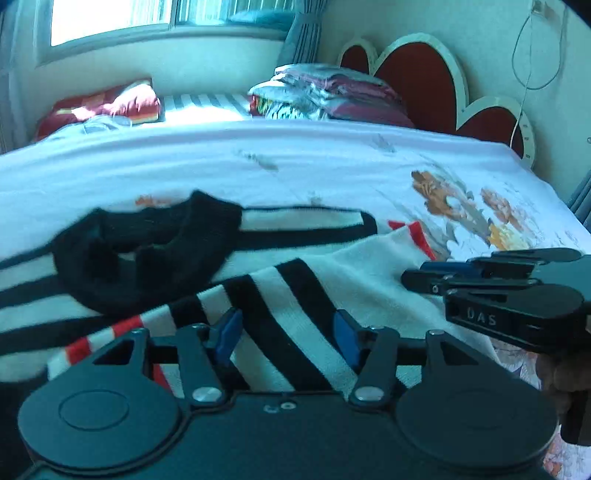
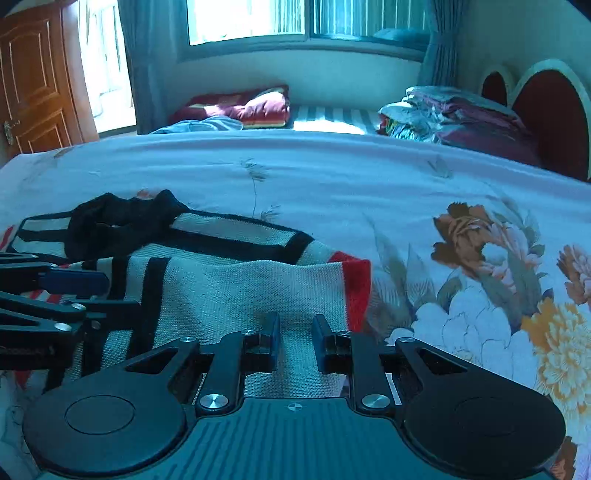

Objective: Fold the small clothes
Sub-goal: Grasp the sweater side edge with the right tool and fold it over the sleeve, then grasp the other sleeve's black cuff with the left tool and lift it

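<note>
Knitwear — a striped sweater (image 2: 229, 288) with a black sock (image 1: 140, 254) on top — lies half-folded on the bed (image 2: 332, 184), both the left gripper (image 1: 290, 341) and right gripper (image 2: 295, 341) spread and empty above it, so the loose fold could slump open.

A wide bed with a pale floral bedspread (image 2: 332, 177) fills the room. Beyond it, a bright window (image 2: 251, 18) with grey-blue curtains (image 2: 439, 40). At its right end, a red heart-shaped headboard (image 1: 417, 77); past its left end, a brown panelled wooden door (image 2: 33, 85).
</note>
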`<state>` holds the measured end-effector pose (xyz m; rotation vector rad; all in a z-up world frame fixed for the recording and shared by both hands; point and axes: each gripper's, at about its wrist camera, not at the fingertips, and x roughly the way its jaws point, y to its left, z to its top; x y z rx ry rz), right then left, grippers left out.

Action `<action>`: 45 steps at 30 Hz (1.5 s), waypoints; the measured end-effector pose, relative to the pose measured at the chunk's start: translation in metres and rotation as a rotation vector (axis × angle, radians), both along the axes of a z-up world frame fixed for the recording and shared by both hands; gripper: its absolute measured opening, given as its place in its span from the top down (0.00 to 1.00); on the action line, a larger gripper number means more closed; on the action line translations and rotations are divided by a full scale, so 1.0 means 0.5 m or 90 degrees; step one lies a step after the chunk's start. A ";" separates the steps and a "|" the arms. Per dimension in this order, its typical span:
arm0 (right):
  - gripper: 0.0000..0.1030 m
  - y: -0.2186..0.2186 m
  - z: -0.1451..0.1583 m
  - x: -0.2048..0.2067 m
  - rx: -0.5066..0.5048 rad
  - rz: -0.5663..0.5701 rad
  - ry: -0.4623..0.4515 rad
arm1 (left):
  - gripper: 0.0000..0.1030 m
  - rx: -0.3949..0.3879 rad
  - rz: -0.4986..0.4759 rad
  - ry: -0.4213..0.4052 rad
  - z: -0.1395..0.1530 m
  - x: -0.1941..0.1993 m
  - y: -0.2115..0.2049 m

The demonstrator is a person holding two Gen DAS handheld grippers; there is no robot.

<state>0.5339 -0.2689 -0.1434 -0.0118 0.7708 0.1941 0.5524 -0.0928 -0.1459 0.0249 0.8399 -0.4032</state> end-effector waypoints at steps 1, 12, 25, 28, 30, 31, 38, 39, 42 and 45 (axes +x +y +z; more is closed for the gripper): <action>0.80 -0.001 0.001 0.002 -0.001 -0.010 0.003 | 0.46 0.017 0.004 -0.013 0.004 -0.005 -0.010; 0.80 0.005 0.003 -0.077 -0.003 -0.010 0.008 | 0.41 0.041 0.004 -0.004 0.003 -0.005 -0.069; 0.80 -0.018 0.004 -0.181 0.024 0.024 0.030 | 0.44 0.057 0.132 -0.007 0.016 -0.165 0.113; 0.80 -0.020 0.024 -0.184 0.031 0.020 0.011 | 0.47 0.081 0.158 -0.008 0.032 -0.164 0.104; 0.80 -0.023 0.028 -0.186 0.051 0.025 0.004 | 0.47 0.090 0.176 -0.010 0.027 -0.170 0.110; 0.80 -0.018 0.017 -0.179 0.041 0.031 0.026 | 0.46 0.083 0.179 -0.010 0.019 -0.177 0.117; 0.77 -0.031 0.036 -0.191 0.057 0.009 0.013 | 0.42 0.055 0.264 -0.010 0.056 -0.240 0.210; 0.64 -0.032 0.039 -0.196 0.062 -0.001 0.015 | 0.42 0.041 0.287 -0.013 0.062 -0.257 0.245; 0.39 -0.026 0.053 -0.225 0.073 -0.016 0.003 | 0.37 0.020 0.357 -0.037 0.085 -0.311 0.359; 0.40 -0.010 0.066 -0.253 0.085 -0.030 -0.010 | 0.42 0.004 0.428 -0.076 0.109 -0.366 0.487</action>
